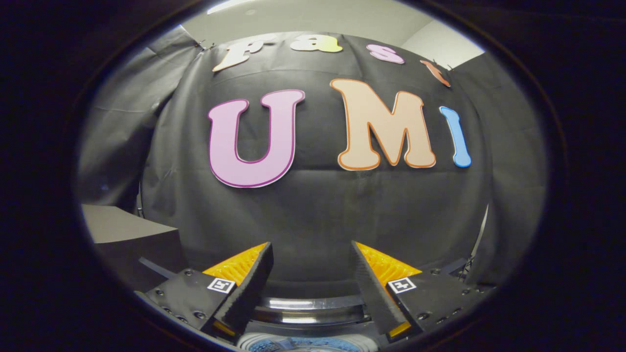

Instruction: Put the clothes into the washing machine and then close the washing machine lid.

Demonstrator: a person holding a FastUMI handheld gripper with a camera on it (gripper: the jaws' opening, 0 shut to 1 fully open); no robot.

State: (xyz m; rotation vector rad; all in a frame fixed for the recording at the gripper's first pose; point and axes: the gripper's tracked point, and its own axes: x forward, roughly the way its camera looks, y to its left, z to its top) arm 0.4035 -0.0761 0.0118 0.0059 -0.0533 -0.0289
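**A:** Start with the tool. What is the gripper [311,252] doing?

**B:** Its two fingers stand apart with nothing between them, only open air and the black cloth wall [313,210] behind. It is held high and level, pointed at the wall, not down at the machine. My reading: a raised, ready pose, empty-handed, above the work.

**A:** And the washing machine?

**B:** Directly below the fingers. A curved, shiny band, which I take for the washing machine rim [313,309], runs under both fingertips. Below that rim, nearer the camera, sits a patch of blue and pale material [303,344]. It may be the clothes already in the drum, or part of the drum itself; too little shows to tell.

**A:** The lid?

**B:** Cannot be made out. Whether it is up or down I cannot say, so how far the task has gone is a guess. The empty, parted fingers above the rim would suit either reaching for more clothes or going for the lid.

**A:** Anything around the machine?

**B:** To the left of the rim and farther back, a grey box-like block [128,234] with a pale top stands against the wall. To the right of the rim, a thin pale strip [481,234] runs up along the cloth.

**A:** Anything in the way?

**B:** Nothing between the fingers and the rim. The block stands well apart from the fingers.
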